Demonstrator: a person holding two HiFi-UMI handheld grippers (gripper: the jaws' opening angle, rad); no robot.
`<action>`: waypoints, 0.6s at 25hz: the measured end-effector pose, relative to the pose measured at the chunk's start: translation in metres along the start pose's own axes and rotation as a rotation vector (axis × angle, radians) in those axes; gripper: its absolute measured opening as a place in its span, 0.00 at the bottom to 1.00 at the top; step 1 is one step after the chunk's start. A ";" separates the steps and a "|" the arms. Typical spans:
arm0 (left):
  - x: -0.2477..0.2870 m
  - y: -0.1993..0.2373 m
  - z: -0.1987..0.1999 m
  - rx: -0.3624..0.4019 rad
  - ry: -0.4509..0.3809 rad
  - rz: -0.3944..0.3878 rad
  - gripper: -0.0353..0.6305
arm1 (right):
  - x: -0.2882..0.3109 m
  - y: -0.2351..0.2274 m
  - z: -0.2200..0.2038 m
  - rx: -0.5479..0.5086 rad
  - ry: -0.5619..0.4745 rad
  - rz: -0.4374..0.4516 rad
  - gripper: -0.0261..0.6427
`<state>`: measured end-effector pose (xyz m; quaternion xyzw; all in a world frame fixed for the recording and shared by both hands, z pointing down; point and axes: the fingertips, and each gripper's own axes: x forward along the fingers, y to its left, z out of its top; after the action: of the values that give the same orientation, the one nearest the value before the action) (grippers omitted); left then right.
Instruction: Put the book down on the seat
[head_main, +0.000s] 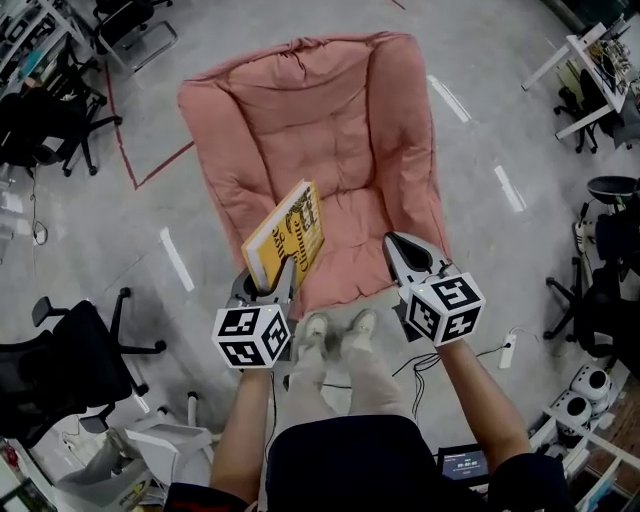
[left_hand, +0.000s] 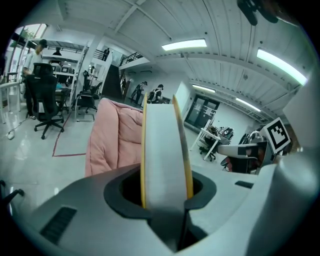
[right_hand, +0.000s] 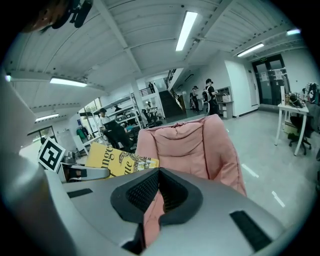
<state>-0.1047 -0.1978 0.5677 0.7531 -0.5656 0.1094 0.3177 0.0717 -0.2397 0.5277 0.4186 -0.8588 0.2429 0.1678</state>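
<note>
A yellow book (head_main: 285, 235) stands on edge, gripped at its lower end, with my left gripper (head_main: 272, 280) shut on it above the front left of the pink cushioned seat (head_main: 330, 130). In the left gripper view the book's white page edge (left_hand: 165, 150) fills the gap between the jaws, and the seat (left_hand: 112, 135) rises behind. My right gripper (head_main: 405, 250) hovers over the seat's front right corner. Its jaws stand a narrow slit apart with nothing in them. The right gripper view looks past them to the seat (right_hand: 190, 145) and the book's cover (right_hand: 115, 160) at the left.
The person's shoes (head_main: 335, 330) stand on the floor just in front of the seat. Black office chairs (head_main: 60, 360) (head_main: 50, 120) are at the left, a red tape line (head_main: 125, 130) runs past the seat's left, desks (head_main: 590, 70) at the far right, a power strip (head_main: 507, 350) near right.
</note>
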 end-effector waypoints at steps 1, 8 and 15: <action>0.002 0.002 -0.003 0.000 0.005 0.005 0.27 | 0.003 0.000 -0.002 0.000 0.003 0.004 0.07; 0.019 0.020 -0.035 -0.004 0.058 0.035 0.27 | 0.024 0.003 -0.030 0.002 0.040 0.035 0.07; 0.038 0.039 -0.076 0.007 0.133 0.071 0.27 | 0.040 0.008 -0.060 0.005 0.095 0.061 0.07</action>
<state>-0.1134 -0.1878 0.6606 0.7248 -0.5691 0.1722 0.3481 0.0468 -0.2276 0.5945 0.3808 -0.8616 0.2696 0.1997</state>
